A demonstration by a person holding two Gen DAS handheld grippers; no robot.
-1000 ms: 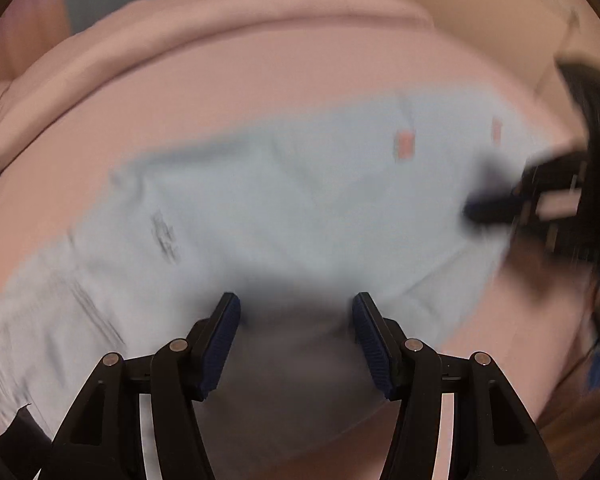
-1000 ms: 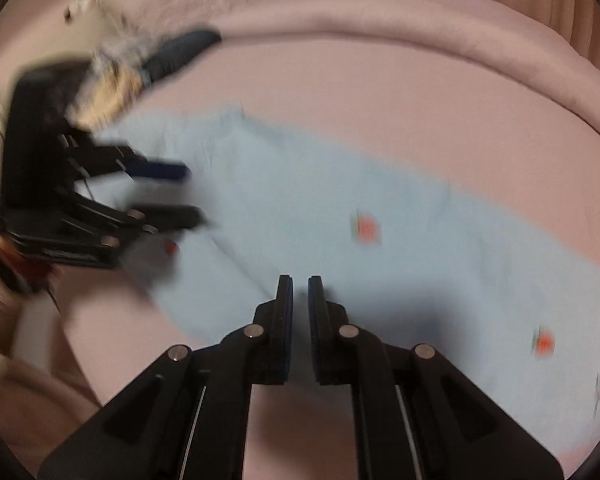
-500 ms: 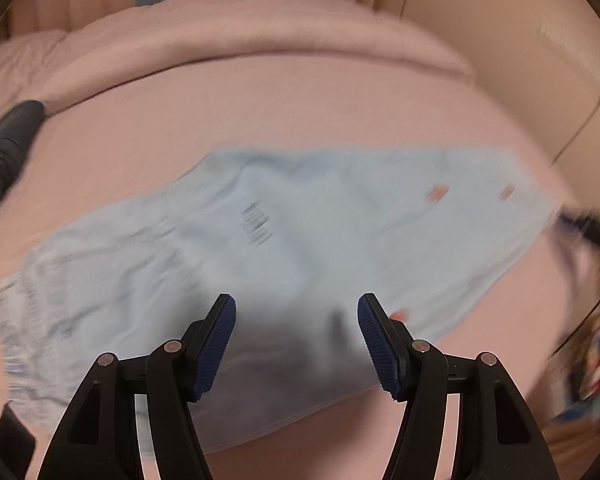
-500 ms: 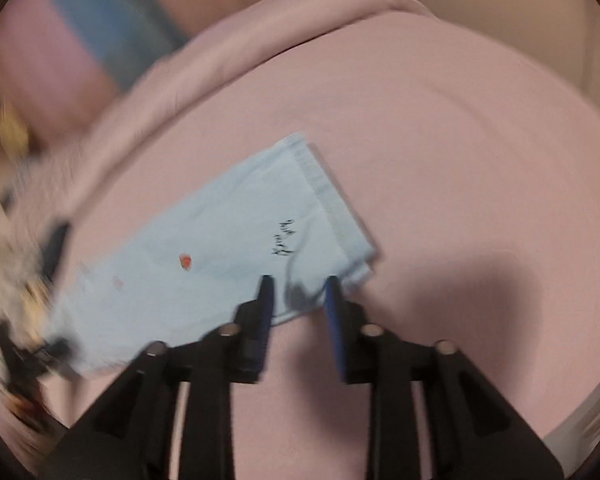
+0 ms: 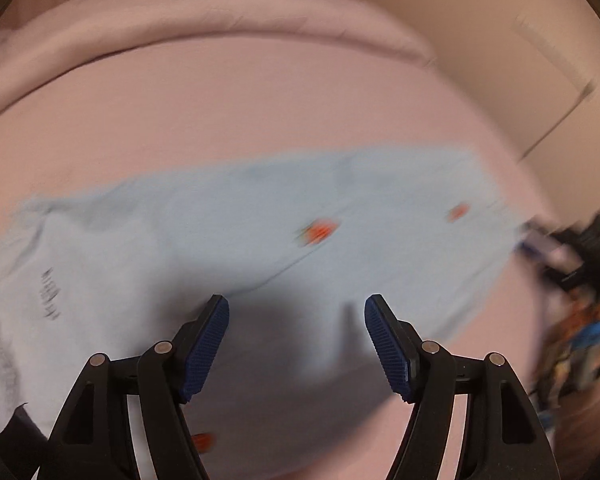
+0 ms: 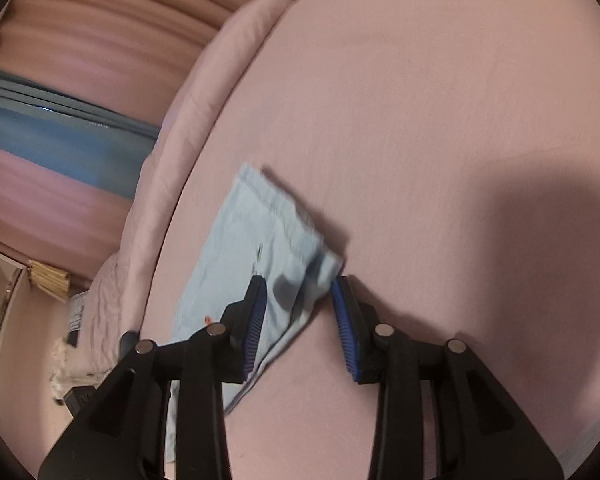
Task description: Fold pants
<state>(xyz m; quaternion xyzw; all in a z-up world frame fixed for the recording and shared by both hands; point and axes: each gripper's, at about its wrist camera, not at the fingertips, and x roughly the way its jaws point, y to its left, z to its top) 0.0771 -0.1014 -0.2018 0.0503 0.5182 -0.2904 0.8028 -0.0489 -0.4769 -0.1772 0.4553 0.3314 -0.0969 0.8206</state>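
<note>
Light blue pants (image 5: 260,240) with small red marks lie spread flat on a pink bed (image 5: 220,112). My left gripper (image 5: 296,320) is open and hovers just above the near edge of the middle of the pants. In the right wrist view the hem end of the pants (image 6: 268,240) lies on the bed, with a stitched edge. My right gripper (image 6: 300,292) is open, its jaws on either side of the hem's near corner, holding nothing.
A rolled pink duvet (image 5: 204,20) runs along the far side of the bed, also seen in the right wrist view (image 6: 220,80). Curtains (image 6: 80,60) hang behind. Dark clutter (image 5: 580,256) sits off the bed's right edge.
My right gripper has opened and swung over to the hem end of the pants. My left gripper has stayed open and shifted along the pants toward the legs.
</note>
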